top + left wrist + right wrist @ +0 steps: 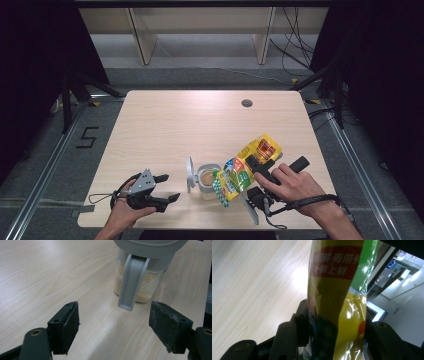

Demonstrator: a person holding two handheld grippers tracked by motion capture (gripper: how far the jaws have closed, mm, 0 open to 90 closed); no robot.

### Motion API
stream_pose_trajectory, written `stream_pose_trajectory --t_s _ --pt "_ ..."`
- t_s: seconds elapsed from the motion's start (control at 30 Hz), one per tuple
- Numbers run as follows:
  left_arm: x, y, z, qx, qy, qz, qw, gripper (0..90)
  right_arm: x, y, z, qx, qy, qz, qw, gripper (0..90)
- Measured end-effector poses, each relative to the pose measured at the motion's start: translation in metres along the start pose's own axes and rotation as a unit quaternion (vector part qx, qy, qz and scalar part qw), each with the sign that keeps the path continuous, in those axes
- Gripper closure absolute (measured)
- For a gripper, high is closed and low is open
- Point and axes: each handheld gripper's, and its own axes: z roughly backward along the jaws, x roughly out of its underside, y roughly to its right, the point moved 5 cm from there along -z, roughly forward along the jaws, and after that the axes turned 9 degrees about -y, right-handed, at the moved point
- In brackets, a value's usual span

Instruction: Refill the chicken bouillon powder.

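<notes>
- The table (165,130) is pale wood-grain laminate, rectangular with rounded corners, and has a small round grommet hole (246,103) near its upper right.
- The seasoning bag (246,169) is glossy crinkly plastic in yellow, green and red. It's tipped over the jar at lower centre of the high view, with the right gripper (260,167) clamped on it.
- The right gripper view gets close enough to show a red band with Chinese print ("鲜上鲜" is readable), which is too small to read from above.
- The jar (208,181) is clear with a grey flip lid (190,174) standing open. The left gripper view shows tan granules inside and the lid's long grey latch (131,282) hanging down.
- The left gripper (167,187) sits lower left, with its black jaws spread apart on nothing, just short of the jar.
</notes>
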Motion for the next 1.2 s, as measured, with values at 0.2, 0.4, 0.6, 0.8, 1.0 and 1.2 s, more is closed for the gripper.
stream_pose_trajectory --t_s 0.2,0.4,0.6,0.8,1.0,1.2 --pt "0.0 0.0 0.0 0.001 0.003 0.003 1.0 24.0 0.002 0.001 0.002 0.011 0.005 -0.013 0.9998 59.0" --pt "0.0 0.0 0.0 0.0 0.003 -0.002 1.0 24.0 0.001 -0.002 0.0 0.002 0.024 -0.011 0.9997 59.1" --pt "0.0 0.001 -0.001 -0.001 0.003 0.006 1.0 24.0 0.003 -0.008 -0.001 -0.009 0.032 -0.033 0.9989 59.2" --pt "0.0 0.001 -0.001 0.003 0.004 0.006 1.0 24.0 0.007 -0.017 -0.004 -0.019 0.037 -0.06 0.9974 61.2" --pt "0.0 0.001 -0.001 0.002 0.004 0.005 1.0 24.0 0.008 -0.021 -0.008 -0.026 0.047 -0.094 0.9941 66.1" --pt "0.0 0.0 -0.001 0.002 0.005 -0.001 1.0 24.0 0.013 -0.03 -0.021 -0.04 0.084 -0.154 0.9837 68.4"
